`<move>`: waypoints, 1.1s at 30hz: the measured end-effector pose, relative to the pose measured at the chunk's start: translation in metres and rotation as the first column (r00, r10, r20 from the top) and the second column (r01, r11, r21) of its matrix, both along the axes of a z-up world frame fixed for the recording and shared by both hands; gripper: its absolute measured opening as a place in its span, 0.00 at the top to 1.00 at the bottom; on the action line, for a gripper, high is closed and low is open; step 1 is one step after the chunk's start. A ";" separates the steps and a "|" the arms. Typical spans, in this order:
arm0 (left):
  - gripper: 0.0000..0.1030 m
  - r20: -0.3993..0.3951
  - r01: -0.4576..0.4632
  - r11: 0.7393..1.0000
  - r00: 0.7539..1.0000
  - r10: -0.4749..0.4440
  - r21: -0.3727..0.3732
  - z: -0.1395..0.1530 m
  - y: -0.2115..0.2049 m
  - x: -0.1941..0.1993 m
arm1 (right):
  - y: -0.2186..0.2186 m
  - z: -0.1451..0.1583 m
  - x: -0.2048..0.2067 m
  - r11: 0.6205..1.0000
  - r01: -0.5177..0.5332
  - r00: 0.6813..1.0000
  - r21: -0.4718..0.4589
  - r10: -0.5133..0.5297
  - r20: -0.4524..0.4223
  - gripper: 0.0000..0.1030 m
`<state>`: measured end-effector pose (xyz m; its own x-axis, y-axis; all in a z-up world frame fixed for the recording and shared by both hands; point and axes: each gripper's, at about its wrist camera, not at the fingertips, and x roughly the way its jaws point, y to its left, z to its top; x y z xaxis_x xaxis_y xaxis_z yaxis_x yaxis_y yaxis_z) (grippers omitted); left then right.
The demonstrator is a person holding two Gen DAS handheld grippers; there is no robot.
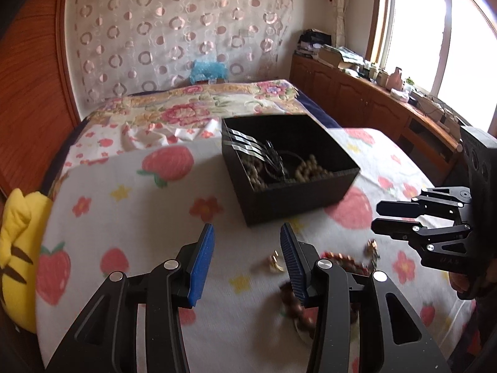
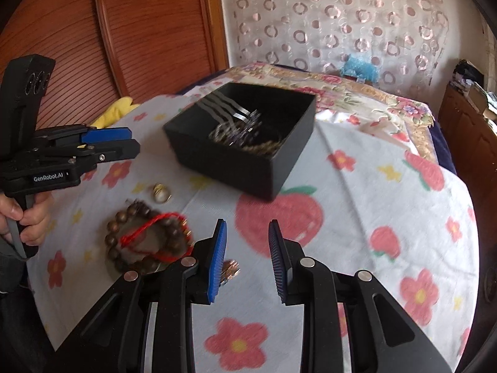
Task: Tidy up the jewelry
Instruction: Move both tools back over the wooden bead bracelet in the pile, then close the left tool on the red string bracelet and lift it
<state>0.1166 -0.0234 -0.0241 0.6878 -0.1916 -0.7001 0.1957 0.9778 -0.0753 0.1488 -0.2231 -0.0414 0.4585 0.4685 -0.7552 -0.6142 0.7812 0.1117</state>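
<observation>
Both tongs hung released above loose jewelry.
Left gripper and right gripper (both empty) flanked the bead bracelet; black box sat ahead; red cord might snag.

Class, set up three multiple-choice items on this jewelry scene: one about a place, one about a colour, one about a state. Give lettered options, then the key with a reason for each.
1. Where is the wooden bead bracelet?
A. in the black box
B. on the bedsheet, outside the box
C. held in a gripper

2. What colour is the cord lying across that bracelet?
A. green
B. white
C. red

3. How do the right gripper jaws stand?
A. apart, holding nothing
B. shut on a ring
C. shut on the box rim

Key: 1 B, it lies on the bedsheet, apart from the black box; 2 C, the red cord shows plainly; 3 A, sheet shows between the fingers.
</observation>
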 end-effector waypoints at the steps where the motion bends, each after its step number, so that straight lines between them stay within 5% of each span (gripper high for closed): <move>1: 0.59 -0.005 0.005 1.000 1.000 -0.005 0.000 -0.003 -0.002 -0.003 | 0.001 -0.002 -0.002 1.000 -0.002 1.000 0.000 0.002 -0.005 0.71; 7: 0.59 -0.019 0.030 1.000 0.999 -0.030 -0.008 -0.012 -0.011 -0.019 | 0.008 -0.011 -0.014 0.999 -0.015 1.000 -0.031 0.014 -0.015 0.72; 13: 0.59 -0.012 0.045 0.999 0.999 -0.045 0.004 -0.011 -0.018 -0.027 | 0.009 -0.015 -0.016 0.998 0.015 1.000 -0.067 -0.013 0.018 0.95; 23: 0.60 -0.028 0.096 0.995 0.995 -0.096 0.005 -0.010 -0.036 -0.031 | -0.015 0.011 -0.033 0.998 0.057 0.996 -0.011 -0.056 0.075 0.95; 33: 0.84 -0.092 0.152 0.988 0.985 -0.148 0.036 -0.015 -0.057 -0.025 | -0.031 0.031 -0.046 0.997 0.075 0.990 -0.008 -0.073 0.119 0.95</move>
<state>0.0913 -0.0803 -0.0394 0.5881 -0.2568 -0.7670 0.3350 0.9404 -0.0580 0.1029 -0.2538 -0.0101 0.5782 0.4205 -0.6992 -0.5628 0.8260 0.0314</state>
